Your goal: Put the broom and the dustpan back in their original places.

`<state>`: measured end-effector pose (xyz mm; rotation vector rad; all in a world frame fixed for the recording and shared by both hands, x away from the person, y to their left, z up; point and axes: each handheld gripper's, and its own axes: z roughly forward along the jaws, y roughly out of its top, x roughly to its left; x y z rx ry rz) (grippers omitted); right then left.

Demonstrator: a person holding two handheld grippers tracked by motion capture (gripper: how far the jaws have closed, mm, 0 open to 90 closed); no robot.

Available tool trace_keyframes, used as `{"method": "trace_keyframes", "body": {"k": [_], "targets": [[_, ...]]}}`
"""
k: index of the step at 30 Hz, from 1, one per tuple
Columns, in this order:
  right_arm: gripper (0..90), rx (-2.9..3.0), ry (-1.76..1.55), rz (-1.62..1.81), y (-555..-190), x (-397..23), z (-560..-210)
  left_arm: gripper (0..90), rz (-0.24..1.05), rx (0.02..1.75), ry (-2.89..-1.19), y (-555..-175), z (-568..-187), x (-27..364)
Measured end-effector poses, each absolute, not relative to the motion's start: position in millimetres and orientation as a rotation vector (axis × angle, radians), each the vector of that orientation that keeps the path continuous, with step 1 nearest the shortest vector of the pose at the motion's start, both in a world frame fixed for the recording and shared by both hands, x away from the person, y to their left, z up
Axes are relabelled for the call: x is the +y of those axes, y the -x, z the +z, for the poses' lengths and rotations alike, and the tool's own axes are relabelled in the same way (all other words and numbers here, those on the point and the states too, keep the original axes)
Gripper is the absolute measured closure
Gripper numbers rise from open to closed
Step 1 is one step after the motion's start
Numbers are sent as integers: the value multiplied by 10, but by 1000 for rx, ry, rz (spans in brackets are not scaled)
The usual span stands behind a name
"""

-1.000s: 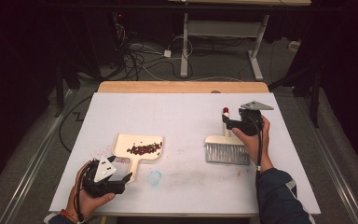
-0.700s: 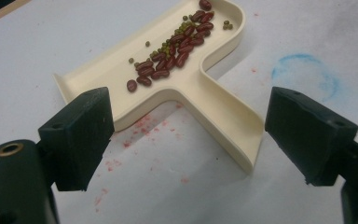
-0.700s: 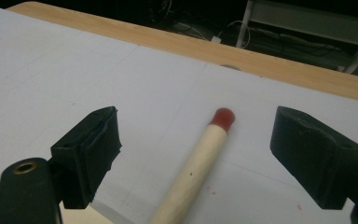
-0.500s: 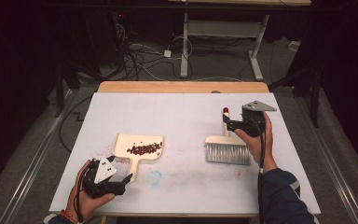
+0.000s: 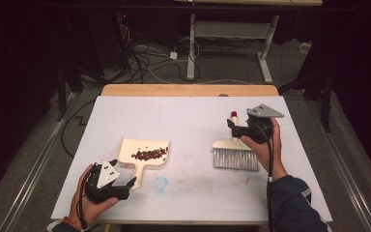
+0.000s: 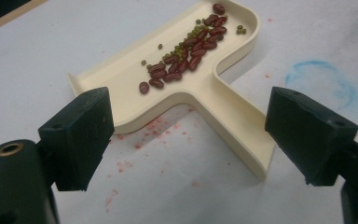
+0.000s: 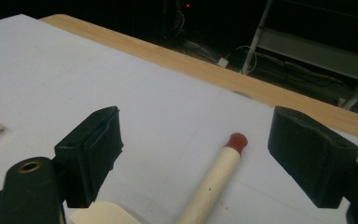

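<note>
White tabletop | beans lay swept in dustpan | brush lay flat | left gripper, right gripper: fingers spread, empty | emptying dustpan probably remained

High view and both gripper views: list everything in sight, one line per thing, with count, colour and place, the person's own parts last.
Cream plastic dustpan: one, cream, left half of table, handle toward the person.
Dark red beans: a small heap, dark red mixed with small green ones, inside the dustpan.
Hand brush with grey bristles: one, cream handle with red tip, right half of table.
White table top: one, white with a wooden far edge, faint red and blue smudges.
Floor cables: several, dark and white, beyond the table.
Left tongs: black, open, just off the dustpan handle.
Right tongs: black, open, above the brush handle.
</note>
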<state>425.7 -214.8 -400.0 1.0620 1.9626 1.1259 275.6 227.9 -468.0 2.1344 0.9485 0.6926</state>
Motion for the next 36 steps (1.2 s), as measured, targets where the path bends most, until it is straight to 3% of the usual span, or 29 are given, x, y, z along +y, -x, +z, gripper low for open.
{"method": "trace_keyframes", "body": {"k": [21, 36], "targets": [[192, 2003, -917, 1140, -3839, -2122, -3790, 153, 711, 912, -2167, -2725, -4693, 2255], [193, 2021, -847, 1124, -3652, -2110, -3825, 153, 704, 915, -2167, -2724, -4701, 2263]]}}
